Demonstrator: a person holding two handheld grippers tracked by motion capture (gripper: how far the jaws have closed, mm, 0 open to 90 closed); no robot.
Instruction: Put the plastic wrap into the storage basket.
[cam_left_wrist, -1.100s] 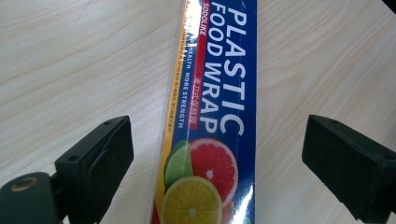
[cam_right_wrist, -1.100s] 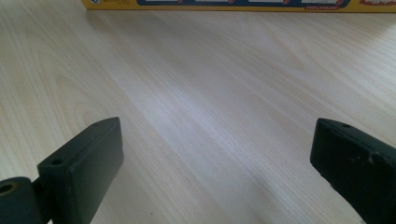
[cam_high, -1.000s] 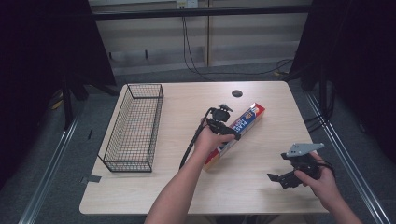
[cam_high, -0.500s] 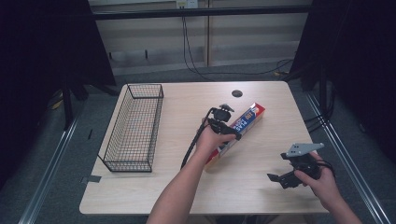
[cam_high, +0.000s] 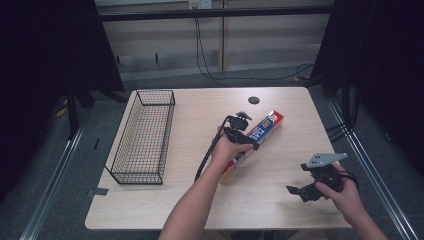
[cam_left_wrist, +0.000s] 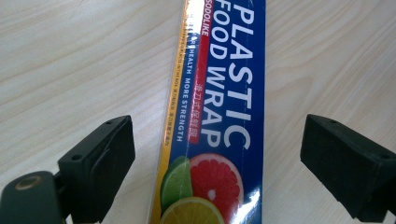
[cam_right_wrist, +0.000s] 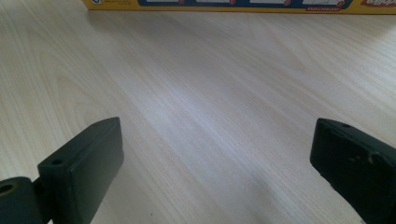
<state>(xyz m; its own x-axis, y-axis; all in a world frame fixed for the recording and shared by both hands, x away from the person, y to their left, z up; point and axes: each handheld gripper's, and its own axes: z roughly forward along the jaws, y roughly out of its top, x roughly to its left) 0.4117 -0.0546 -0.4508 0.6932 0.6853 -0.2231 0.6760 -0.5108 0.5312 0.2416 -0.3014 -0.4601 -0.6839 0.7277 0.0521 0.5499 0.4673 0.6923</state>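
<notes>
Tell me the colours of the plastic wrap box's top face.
Deep blue with white lettering, a yellow edge and citrus slices, on the plastic wrap box; clearest in the left gripper view.

Two handheld black grippers, bare forearms, no sleeves.

Left gripper: matte black body with a knobbed top, a thick black cable trailing from it; seen up close in the left gripper view, two chunky black blocks for jaws, flat inner faces, small round screw recesses on the left block, a brass-coloured ring set in the rounded arm at the lower left corner. Right gripper: black as well, topped by a grey three-cornered plate with small holes, black cable looped beside it; in the right gripper view, same blocky black jaws, slightly scuffed, one screw hole on the left block.
</notes>
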